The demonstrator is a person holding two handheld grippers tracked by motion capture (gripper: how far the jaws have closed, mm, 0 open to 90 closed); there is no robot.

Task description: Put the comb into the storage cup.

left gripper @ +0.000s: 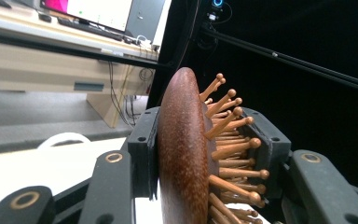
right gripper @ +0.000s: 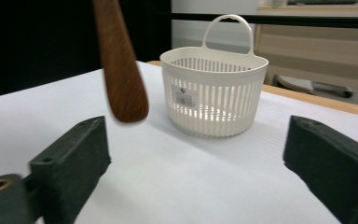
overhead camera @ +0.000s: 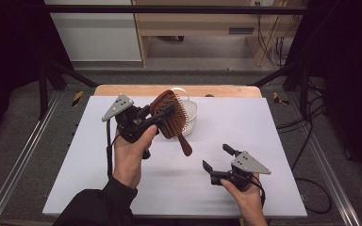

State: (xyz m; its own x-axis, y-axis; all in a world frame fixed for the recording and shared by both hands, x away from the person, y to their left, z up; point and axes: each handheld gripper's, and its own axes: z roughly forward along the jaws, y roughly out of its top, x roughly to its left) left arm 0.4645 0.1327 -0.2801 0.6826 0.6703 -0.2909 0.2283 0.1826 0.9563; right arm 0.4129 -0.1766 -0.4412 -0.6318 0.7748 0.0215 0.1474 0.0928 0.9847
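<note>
above the table, left gripper [overhead camera: 162,114] fingers clamped on hairbrush [overhead camera: 170,115]; right gripper [overhead camera: 218,157] low, fingers apart

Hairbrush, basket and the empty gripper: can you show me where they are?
hairbrush [overhead camera: 169,115], high view, on its bristle head.
basket [right gripper: 214,105], right gripper view, on its slatted front wall.
right gripper [overhead camera: 216,157], high view, midway between its open jaws.

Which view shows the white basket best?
The right gripper view: the basket stands whole and unobstructed on the table, with slats, rim and handle clear. In the high view the hairbrush held by the left gripper covers much of it. The left gripper view catches just its handle.
</note>
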